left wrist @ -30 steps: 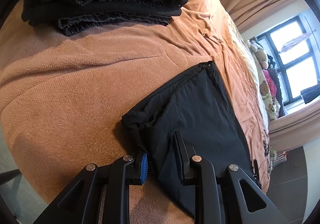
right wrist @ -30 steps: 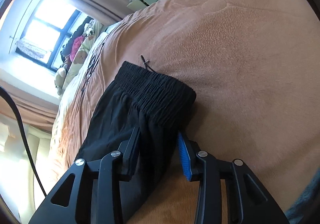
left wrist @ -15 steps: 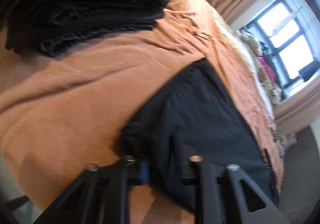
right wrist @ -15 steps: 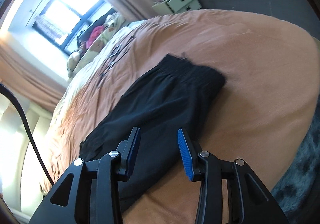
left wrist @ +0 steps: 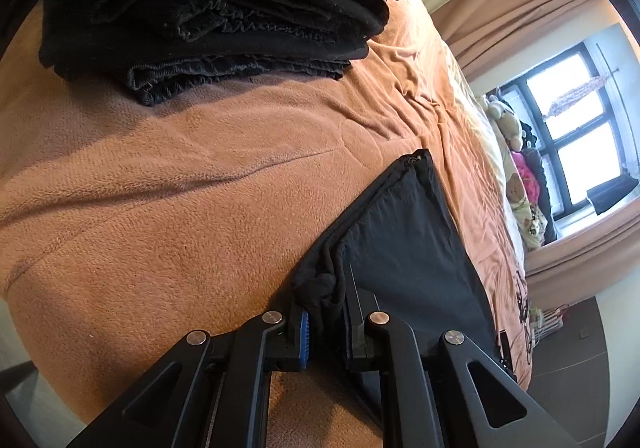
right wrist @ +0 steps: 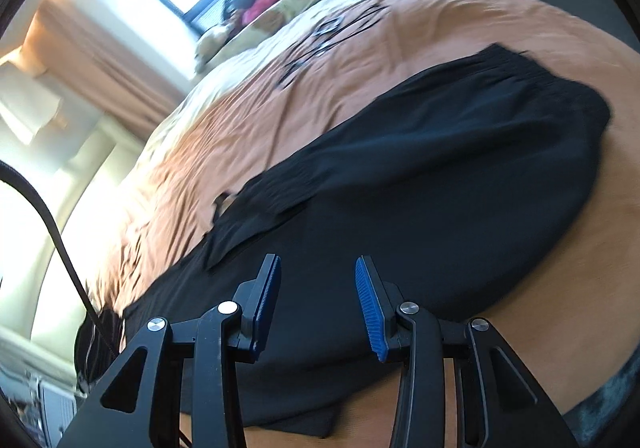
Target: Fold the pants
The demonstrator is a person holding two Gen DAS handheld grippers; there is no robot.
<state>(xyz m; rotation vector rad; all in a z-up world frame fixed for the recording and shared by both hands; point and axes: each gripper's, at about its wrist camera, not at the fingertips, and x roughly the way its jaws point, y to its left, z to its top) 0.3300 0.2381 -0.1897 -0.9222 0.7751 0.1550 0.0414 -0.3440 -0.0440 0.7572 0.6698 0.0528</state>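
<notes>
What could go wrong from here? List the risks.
1. The left gripper is closing on only a bunched corner of the black lightweight pants; it may slip out when pulled.
2. The right gripper hovers open, holding nothing, so a one-sided pull could skew the fold across the orange fleece blanket.
</notes>
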